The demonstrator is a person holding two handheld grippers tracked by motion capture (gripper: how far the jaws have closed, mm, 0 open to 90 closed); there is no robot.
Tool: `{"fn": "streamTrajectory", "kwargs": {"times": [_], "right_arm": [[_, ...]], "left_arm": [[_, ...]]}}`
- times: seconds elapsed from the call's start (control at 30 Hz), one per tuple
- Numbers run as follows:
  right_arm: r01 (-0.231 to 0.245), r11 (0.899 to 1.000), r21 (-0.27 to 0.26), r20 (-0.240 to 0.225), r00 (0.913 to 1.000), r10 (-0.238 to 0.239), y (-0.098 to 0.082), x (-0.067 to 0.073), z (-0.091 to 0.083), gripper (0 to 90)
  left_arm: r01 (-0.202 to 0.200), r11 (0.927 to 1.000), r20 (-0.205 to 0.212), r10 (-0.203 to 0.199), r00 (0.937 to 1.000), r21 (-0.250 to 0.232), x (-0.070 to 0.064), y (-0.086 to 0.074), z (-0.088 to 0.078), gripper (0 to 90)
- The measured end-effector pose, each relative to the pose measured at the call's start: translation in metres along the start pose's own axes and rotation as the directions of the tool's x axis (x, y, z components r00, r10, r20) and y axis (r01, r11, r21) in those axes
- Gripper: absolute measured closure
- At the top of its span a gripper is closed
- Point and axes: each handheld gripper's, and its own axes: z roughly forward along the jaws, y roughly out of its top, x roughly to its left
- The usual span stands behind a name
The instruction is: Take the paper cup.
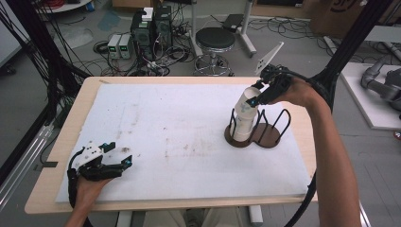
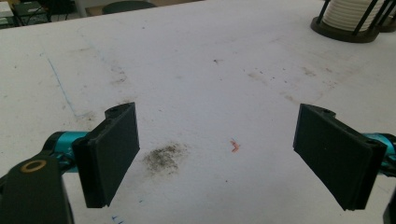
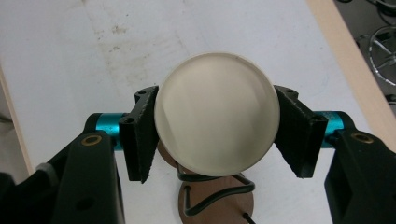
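A person sits at a wooden table (image 1: 61, 142) covered by a stained white mat (image 1: 179, 137). At the left, the left gripper (image 1: 124, 163) rests low on the mat near the front edge, held in the person's left hand (image 1: 87, 187). In the left gripper view its two black jaws stand well apart with nothing between them, above a dark smudge (image 2: 164, 157) on the mat.

Toward the right of the table stands a dark round rack (image 1: 253, 135) with upright wire loops. Inside its left ring is a stack of white cups (image 1: 244, 124). The right gripper (image 1: 257, 99) comes in from above and to the right, and its jaws are clamped on the sides of the top cup (image 1: 249, 100), near the rim. In the right gripper view this cup (image 3: 215, 112) shows as a pale round disc pinched between the two pads, with the rack's base (image 3: 215, 203) and a wire loop below it.

The step in hand appears to be lifting one cup off the stack. To do it well, the lift probably needs to go straight up along the stack, so the cup clears the wire loops without catching. The grip should stay firm yet light, since a thin cup may buckle. Whether the cup beneath clings to it cannot be told, so a slow pull is wise; the idle left gripper could steady the rack if it tips
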Motion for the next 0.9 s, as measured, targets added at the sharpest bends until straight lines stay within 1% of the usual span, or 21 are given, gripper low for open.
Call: {"fn": "streamTrajectory", "kwargs": {"times": [0.03, 0.1, 0.17, 0.2, 0.3, 0.43, 0.5, 0.63, 0.8, 0.83, 0.87, 0.9], "right_arm": [[-0.003, 1.0, 0.0, 0.003, 1.0, 0.003, 0.002, 0.001, -0.004, 37.9], [0.007, 1.0, -0.01, 0.007, 1.0, -0.007, 0.004, 0.002, -0.01, 37.9], [0.014, 1.0, -0.01, 0.013, 0.9998, -0.014, 0.007, 0.003, -0.016, 37.9], [0.011, 1.0, -0.01, 0.017, 0.9998, -0.011, 0.008, 0.004, -0.018, 37.9], [0.018, 1.0, -0.02, 0.023, 0.9996, -0.018, 0.009, 0.005, -0.022, 37.9], [0.012, 1.0, -0.017, 0.025, 0.9996, -0.011, 0.009, 0.006, -0.024, 37.9], [0.013, 0.999, -0.03, 0.022, 0.9997, -0.012, 0.007, 0.007, -0.024, 37.8], [-0.005, 0.996, -0.09, 0.019, 0.9998, 0.007, 0.0, 0.011, -0.029, 37.8], [-0.017, 0.989, -0.144, 0.01, 0.9998, 0.019, -0.007, 0.023, -0.035, 37.8], [-0.032, 0.985, -0.172, 0.003, 0.9994, 0.033, -0.009, 0.026, -0.036, 37.8], [-0.031, 0.979, -0.2, -0.004, 0.9995, 0.031, -0.012, 0.03, -0.036, 37.8], [-0.035, 0.977, -0.212, -0.01, 0.9994, 0.033, -0.013, 0.033, -0.036, 37.8]], "left_arm": [[0.0, 1.0, 0.0, 0.0, 1.0, 0.0, 0.0, 0.0, 0.0, 14.3], [0.001, 1.0, 0.0, -0.001, 1.0, -0.001, 0.0, 0.0, 0.0, 14.3], [0.001, 1.0, 0.0, -0.001, 1.0, -0.001, 0.0, 0.0, 0.0, 14.3], [0.001, 1.0, 0.0, -0.001, 1.0, -0.001, 0.0, 0.0, 0.0, 14.3], [0.0, 1.0, 0.001, 0.0, 1.0, -0.001, 0.0, 0.0, 0.0, 14.3], [0.002, 1.0, 0.002, -0.002, 1.0, -0.003, 0.0, 0.0, 0.0, 14.3], [0.004, 1.0, 0.002, -0.004, 1.0, -0.004, 0.0, 0.0, 0.0, 14.3], [0.0, 1.0, 0.002, 0.0, 1.0, -0.003, 0.0, 0.0, 0.0, 14.3], [0.013, 0.9999, 0.004, -0.013, 0.9999, -0.005, 0.001, 0.0, -0.001, 14.3], [0.014, 0.9999, 0.007, -0.014, 0.9999, -0.005, 0.002, 0.0, -0.001, 14.3], [0.016, 0.9999, 0.006, -0.016, 0.9999, -0.004, 0.002, 0.0, -0.001, 14.3], [0.014, 0.9999, 0.006, -0.014, 0.9999, -0.004, 0.002, 0.0, 0.0, 14.3]]}}
